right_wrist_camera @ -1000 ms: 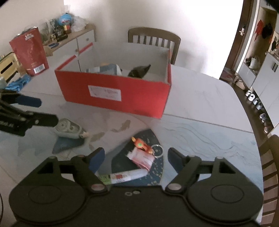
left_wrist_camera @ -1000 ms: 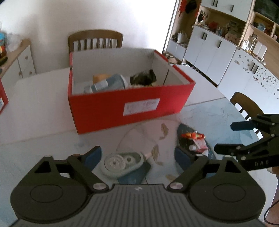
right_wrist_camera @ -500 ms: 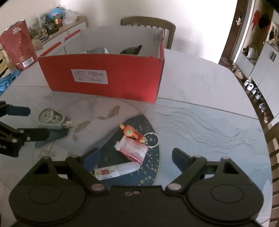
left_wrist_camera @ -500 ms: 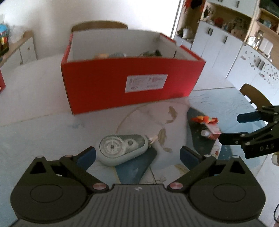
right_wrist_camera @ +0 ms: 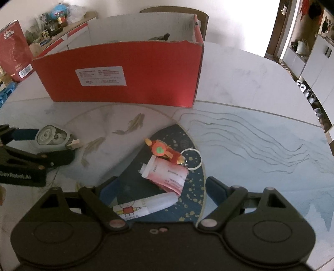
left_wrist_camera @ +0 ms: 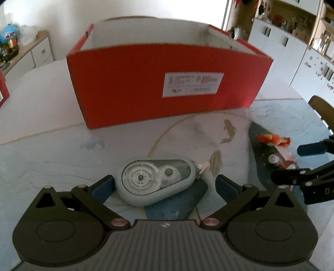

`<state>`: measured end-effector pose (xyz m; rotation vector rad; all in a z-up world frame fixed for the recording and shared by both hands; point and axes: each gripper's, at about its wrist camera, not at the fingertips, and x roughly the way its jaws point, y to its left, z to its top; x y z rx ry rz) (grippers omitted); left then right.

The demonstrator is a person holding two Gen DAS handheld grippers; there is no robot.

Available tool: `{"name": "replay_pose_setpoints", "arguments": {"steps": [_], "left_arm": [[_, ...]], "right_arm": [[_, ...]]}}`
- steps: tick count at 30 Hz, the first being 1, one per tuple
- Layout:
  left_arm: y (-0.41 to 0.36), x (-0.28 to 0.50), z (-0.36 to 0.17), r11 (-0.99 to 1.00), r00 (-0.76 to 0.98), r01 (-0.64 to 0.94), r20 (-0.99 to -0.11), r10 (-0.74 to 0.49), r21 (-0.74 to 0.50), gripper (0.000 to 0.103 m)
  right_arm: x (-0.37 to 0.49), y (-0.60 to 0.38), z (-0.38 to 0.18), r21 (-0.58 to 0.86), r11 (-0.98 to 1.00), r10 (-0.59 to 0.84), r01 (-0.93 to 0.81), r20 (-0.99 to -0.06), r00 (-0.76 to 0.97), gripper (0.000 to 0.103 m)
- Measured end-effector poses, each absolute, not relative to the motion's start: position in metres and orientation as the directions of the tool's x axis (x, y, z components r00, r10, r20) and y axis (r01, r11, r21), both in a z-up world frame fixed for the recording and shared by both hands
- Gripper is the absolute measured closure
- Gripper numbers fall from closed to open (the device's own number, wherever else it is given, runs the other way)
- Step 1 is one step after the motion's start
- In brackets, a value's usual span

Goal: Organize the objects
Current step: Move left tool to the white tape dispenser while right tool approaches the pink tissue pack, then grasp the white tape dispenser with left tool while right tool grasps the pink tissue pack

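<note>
A grey-green correction tape dispenser [left_wrist_camera: 155, 181] lies flat on the table between the fingers of my left gripper [left_wrist_camera: 165, 185], which stands wide open; its left pad is close beside the dispenser. My right gripper [right_wrist_camera: 162, 187] is open low over a dark patch of the table mat, with a white printed tube [right_wrist_camera: 144, 206] and a pink packet [right_wrist_camera: 167, 175] between its fingers. An orange keychain toy [right_wrist_camera: 159, 150] with a metal ring lies just beyond them. The red cardboard box [left_wrist_camera: 167, 83] stands behind, its contents mostly hidden by its front wall.
The table [right_wrist_camera: 250, 135] is round with a fish-print mat. A red bag [right_wrist_camera: 12, 52] stands at the far left. One wooden chair [right_wrist_camera: 204, 18] is behind the box and another chair [left_wrist_camera: 321, 108] is at the right edge. White cabinets [left_wrist_camera: 281, 48] line the right wall.
Both grippers have sunk toward the table and closer to their objects. Their jaws have spread a little wider. The box's front wall now hides its contents.
</note>
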<state>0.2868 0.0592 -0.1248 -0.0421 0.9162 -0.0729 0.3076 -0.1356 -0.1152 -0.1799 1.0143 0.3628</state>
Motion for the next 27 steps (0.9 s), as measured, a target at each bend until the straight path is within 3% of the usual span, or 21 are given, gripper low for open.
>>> {"name": "replay_pose_setpoints", "arguments": {"steps": [24, 27], "left_arm": [[0.1, 0.297, -0.13, 0.93, 0.586, 0.368, -0.777, -0.23, 0.003, 0.001], [0.099, 0.297, -0.129, 0.922, 0.589, 0.387, -0.772, -0.241, 0.008, 0.007]], "right_arm": [[0.315, -0.131, -0.124, 0.009, 0.919, 0.206, -0.393, -0.863, 0.461, 0.027], [0.316, -0.13, -0.124, 0.005, 0.924, 0.199, -0.383, -0.861, 0.468, 0.031]]}}
